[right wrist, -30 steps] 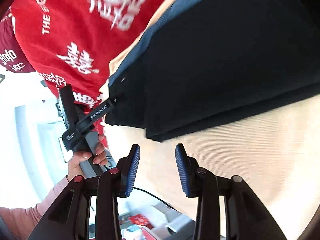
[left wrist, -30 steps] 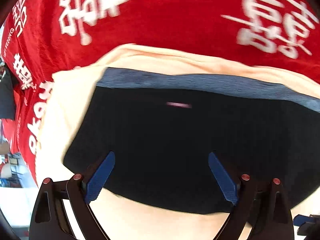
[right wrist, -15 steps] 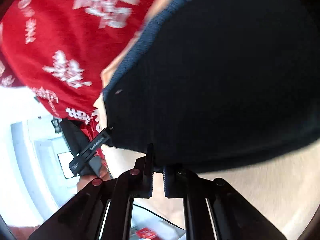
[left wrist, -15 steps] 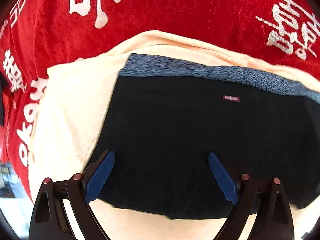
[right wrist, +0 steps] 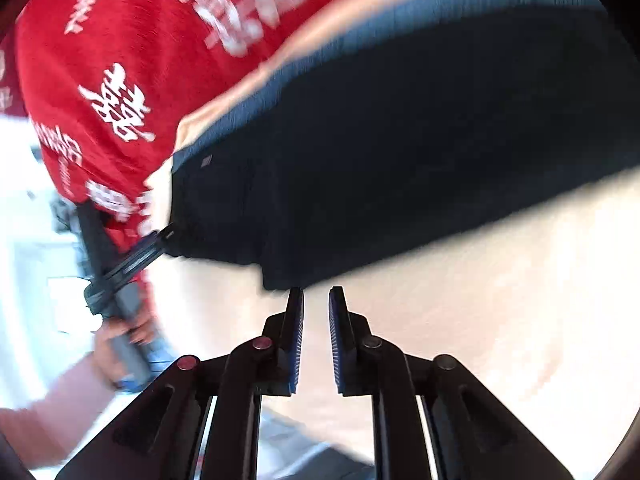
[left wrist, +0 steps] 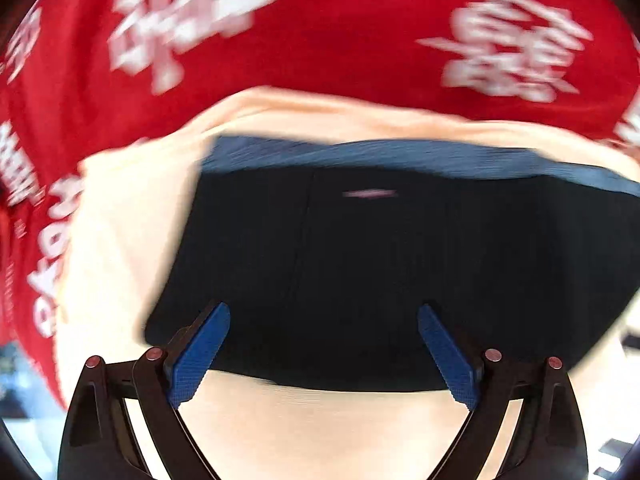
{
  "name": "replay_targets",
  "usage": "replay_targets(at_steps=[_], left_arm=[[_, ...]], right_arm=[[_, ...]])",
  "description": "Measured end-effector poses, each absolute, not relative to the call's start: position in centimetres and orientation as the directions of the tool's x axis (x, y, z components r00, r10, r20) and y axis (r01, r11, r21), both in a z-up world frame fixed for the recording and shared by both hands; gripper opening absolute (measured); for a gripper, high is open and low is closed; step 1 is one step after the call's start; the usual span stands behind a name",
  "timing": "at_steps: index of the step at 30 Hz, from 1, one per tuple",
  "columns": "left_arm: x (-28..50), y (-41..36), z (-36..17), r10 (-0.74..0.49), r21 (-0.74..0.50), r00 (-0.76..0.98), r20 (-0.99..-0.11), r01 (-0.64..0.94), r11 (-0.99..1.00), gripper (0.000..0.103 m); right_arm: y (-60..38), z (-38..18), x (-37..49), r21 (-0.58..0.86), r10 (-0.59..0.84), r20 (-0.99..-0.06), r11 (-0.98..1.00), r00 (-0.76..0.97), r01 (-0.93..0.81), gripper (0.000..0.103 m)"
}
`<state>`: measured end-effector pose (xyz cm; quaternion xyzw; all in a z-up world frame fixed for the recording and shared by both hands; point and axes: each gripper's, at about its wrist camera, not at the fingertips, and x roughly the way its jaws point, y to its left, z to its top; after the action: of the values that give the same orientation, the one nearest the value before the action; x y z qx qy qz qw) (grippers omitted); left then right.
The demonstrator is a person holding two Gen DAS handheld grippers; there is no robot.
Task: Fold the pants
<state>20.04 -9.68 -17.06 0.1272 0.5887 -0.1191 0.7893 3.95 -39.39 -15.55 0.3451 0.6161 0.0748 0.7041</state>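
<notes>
Backing off the folded pants (right wrist: 400, 140), right gripper (right wrist: 316, 300) nearly closed, empty; left gripper (left wrist: 320, 320) wide apart; fold looks finished.

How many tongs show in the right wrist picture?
2. Right tongs, empty, just opening slightly, bottom centre below the pants; left tongs at the left, by their corner.
</notes>
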Motion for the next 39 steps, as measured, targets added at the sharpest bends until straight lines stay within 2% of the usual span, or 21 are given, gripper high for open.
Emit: replay_targets(at_steps=[2, 4, 7, 8, 10, 12, 15, 17, 22, 24, 25, 26, 30, 33, 36, 38, 39], left_arm=[[19.0, -13.4, -17.6, -0.126, -0.026, 0.239, -0.963, 0.384, 0.923, 0.097], [18.0, -16.7, -19.1, -0.157, -0.065, 0.198, -0.968, 0.407, 0.911, 0.097], [15.4, -19.8, -22.6, -0.101, -0.008, 0.193, -0.976, 0.431, 0.902, 0.098], [15.0, -19.2, -22.3, -0.126, -0.025, 0.233, -0.964, 0.394, 0.919, 0.098], [15.5, -18.3, -22.3, -0.138, -0.070, 0.172, -0.975, 0.353, 0.933, 0.098], [16.6, -18.1, -21.5, -0.109, -0.055, 0.150, -0.983, 0.330, 0.942, 0.098], [19.4, -19.8, -19.4, -0.135, -0.048, 0.227, -0.964, 0.350, 0.935, 0.098], [22.1, -21.7, -18.9, -0.155, -0.058, 0.259, -0.953, 0.346, 0.936, 0.098], [26.8, -25.5, -22.7, -0.078, 0.011, 0.265, -0.961, 0.319, 0.948, 0.098], [27.5, -25.5, -23.8, -0.095, -0.016, 0.263, -0.960, 0.287, 0.958, 0.098], [27.8, -25.3, -23.9, -0.101, -0.027, 0.264, -0.959, 0.271, 0.962, 0.099], [27.9, -25.2, -24.0, -0.103, -0.031, 0.262, -0.960, 0.267, 0.963, 0.100], [28.4, -24.2, -23.7, -0.100, -0.023, 0.267, -0.959, 0.276, 0.961, 0.101], [27.3, -24.2, -21.7, -0.046, 0.030, 0.285, -0.957, 0.259, 0.965, 0.101], [26.6, -22.1, -19.8, -0.026, 0.054, 0.316, -0.948, 0.241, 0.969, 0.101], [25.9, -20.1, -19.2, 0.007, 0.083, 0.317, -0.948, 0.227, 0.970, 0.101], [25.3, -19.4, -19.0, 0.025, 0.100, 0.313, -0.949, 0.228, 0.968, 0.101]], right_arm=[[-41.4, -14.2, 5.8, 0.487, 0.420, -0.867, 0.828, 0.268, 0.278, 0.014], [-43.0, -14.6, 7.2, 0.429, 0.362, -0.894, 0.862, 0.263, 0.272, 0.014], [-43.9, -17.4, 6.7, 0.324, 0.288, -0.943, 0.905, 0.166, 0.274, 0.015], [-44.6, -17.1, 5.4, 0.373, 0.311, -0.921, 0.881, 0.237, 0.292, 0.014], [-45.2, -17.1, 4.1, 0.406, 0.344, -0.911, 0.849, 0.230, 0.339, 0.015], [-45.7, -16.4, 3.8, 0.437, 0.380, -0.899, 0.818, 0.219, 0.373, 0.015], [-45.8, -15.1, 6.2, 0.445, 0.375, -0.889, 0.844, 0.262, 0.300, 0.016], [-46.2, -14.8, 9.6, 0.434, 0.360, -0.889, 0.859, 0.282, 0.272, 0.033], [-46.4, -17.1, 17.1, 0.405, 0.328, -0.896, 0.881, 0.300, 0.244, 0.036], [-46.9, -18.9, 18.0, 0.379, 0.317, -0.914, 0.890, 0.254, 0.252, 0.028], [-47.7, -19.6, 18.5, 0.382, 0.315, -0.910, 0.889, 0.269, 0.252, 0.018], [-48.3, -19.6, 18.7, 0.387, 0.314, -0.906, 0.886, 0.285, 0.254, 0.012], [-52.6, -19.6, 18.4, 0.287, 0.178, -0.933, 0.893, 0.312, 0.347, 0.012], [-56.1, -19.9, 17.8, 0.319, 0.184, -0.928, 0.841, 0.323, 0.437, 0.012], [-56.0, -18.0, 17.1, 0.266, 0.139, -0.943, 0.859, 0.301, 0.438, 0.025], [-54.6, -16.3, 15.3, 0.288, 0.165, -0.935, 0.870, 0.314, 0.400, 0.047], [-53.8, -15.8, 14.3, 0.281, 0.161, -0.936, 0.878, 0.314, 0.388, 0.050]])
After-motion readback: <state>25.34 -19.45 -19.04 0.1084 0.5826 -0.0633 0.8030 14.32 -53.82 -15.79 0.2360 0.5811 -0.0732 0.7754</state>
